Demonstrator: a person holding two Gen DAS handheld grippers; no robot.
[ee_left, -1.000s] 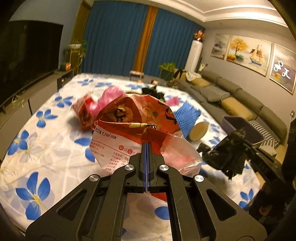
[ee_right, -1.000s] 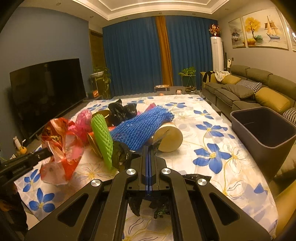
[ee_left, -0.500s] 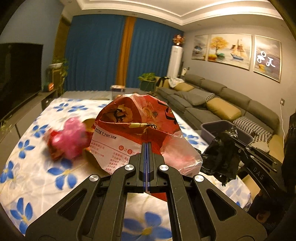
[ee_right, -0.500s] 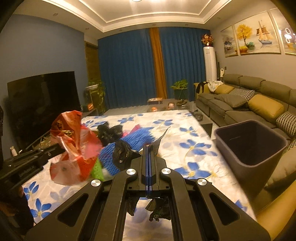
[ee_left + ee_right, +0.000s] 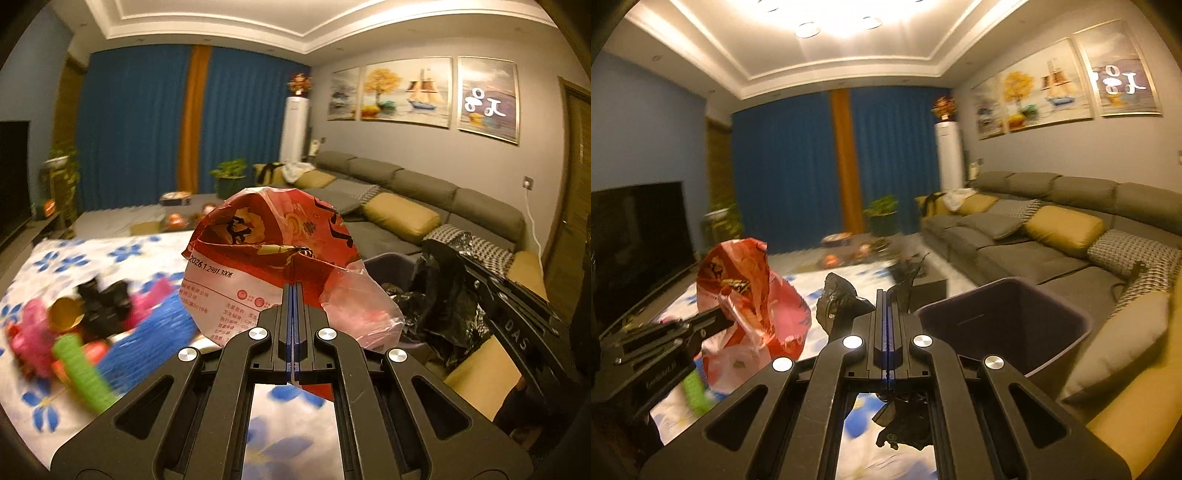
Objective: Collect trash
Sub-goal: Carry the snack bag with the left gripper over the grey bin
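Note:
My left gripper is shut on a red and white snack bag, held up in the air; the bag also shows at the left of the right wrist view. My right gripper is shut on a crumpled black plastic bag, which also shows in the left wrist view. A dark grey trash bin stands just right of my right gripper; its rim shows behind the red bag.
More trash lies on the flowered table: a blue foam net, a green net, pink wrappers, black bags. A grey sofa with yellow cushions runs along the right. A TV stands left.
Both grippers have lifted and swung right with their loads, away from the pile on the table. The bin is now closer and partly behind the held bags.

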